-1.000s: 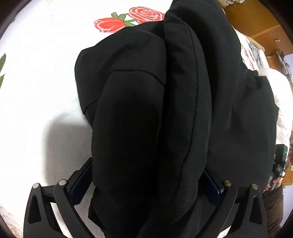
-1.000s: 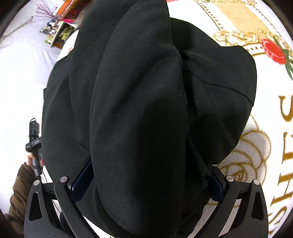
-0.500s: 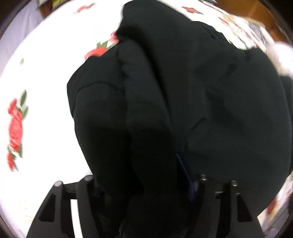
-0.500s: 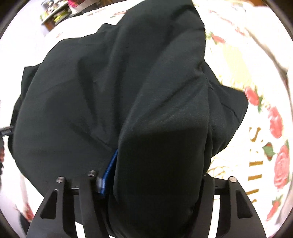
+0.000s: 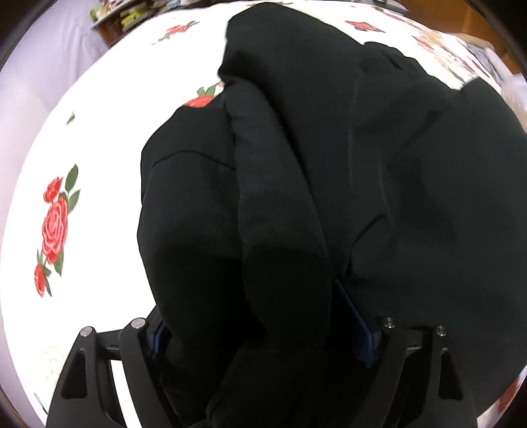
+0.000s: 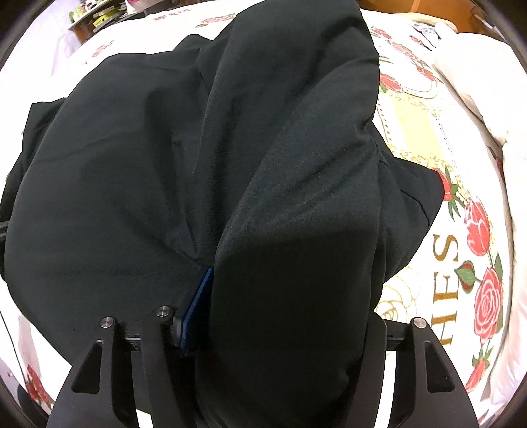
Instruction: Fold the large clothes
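A large black garment [image 5: 329,171] fills most of both views and drapes over a white bedspread printed with red roses [image 5: 54,227]. My left gripper [image 5: 260,316] is shut on a thick fold of the black garment; the cloth bulges between its blue-padded fingers [image 5: 357,332] and hides the tips. My right gripper [image 6: 286,303] is shut on another thick fold of the same garment [image 6: 164,164], with one blue pad [image 6: 194,316] showing at the left. The rest of the cloth spreads forward onto the bed.
The rose-printed bedspread [image 6: 461,256] with gold lettering lies under the garment. A cream pillow or quilt [image 6: 477,75] lies at the far right. Cluttered shelves [image 5: 125,16] and wooden furniture [image 6: 411,6] stand beyond the bed.
Both grippers have tipped forward and lowered with the garment; the cloth that hung bunched now spreads over the bed. Both jaws have closed narrower on their folds.
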Tool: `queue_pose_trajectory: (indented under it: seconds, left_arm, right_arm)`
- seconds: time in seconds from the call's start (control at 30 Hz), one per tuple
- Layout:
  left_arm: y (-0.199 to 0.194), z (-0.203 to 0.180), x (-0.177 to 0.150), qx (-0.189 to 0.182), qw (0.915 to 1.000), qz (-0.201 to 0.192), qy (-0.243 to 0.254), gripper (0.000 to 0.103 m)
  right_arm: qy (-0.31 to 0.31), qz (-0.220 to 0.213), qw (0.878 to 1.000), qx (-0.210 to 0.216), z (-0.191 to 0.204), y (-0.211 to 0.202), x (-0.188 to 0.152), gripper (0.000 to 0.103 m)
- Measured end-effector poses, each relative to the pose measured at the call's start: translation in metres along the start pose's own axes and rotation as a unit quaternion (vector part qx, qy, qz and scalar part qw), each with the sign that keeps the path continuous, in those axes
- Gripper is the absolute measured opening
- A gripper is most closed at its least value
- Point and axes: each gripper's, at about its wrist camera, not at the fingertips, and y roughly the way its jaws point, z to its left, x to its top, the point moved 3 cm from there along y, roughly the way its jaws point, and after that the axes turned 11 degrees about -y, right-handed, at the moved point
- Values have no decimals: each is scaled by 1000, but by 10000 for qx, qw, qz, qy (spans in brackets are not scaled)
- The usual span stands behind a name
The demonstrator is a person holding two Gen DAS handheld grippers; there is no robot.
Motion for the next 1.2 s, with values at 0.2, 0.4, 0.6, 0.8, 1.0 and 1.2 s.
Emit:
queue_pose_trajectory:
  seconds: [0.2, 0.4, 0.6, 0.8, 1.0, 1.2]
  left_arm:
    - [17, 18, 10, -889, 9937, 535, -414, 96]
    - [30, 29, 9, -1404, 9838, 671, -888, 101]
    - [13, 12, 11, -1392, 9869, 593, -563, 60]
    - [-21, 2, 7, -1063, 9935, 68, -406, 35]
    - [-41, 43, 23, -1296, 9890, -466, -535, 31]
    - [-78, 44, 28, -1583, 9835, -732, -479, 30]
  right_arm:
    - [58, 52, 10000, -27, -3, 0, 0, 63]
    - [135, 12, 9999, 56, -6, 2, 3, 64]
    - [166, -83, 9998, 120, -12, 6, 0, 64]
    - [56, -380, 9991, -186, -4, -15, -11, 46]
    - [150, -772, 9965, -276, -3, -44, -20, 37]
    - [25, -1180, 9923, -377, 5, -77, -24, 35]
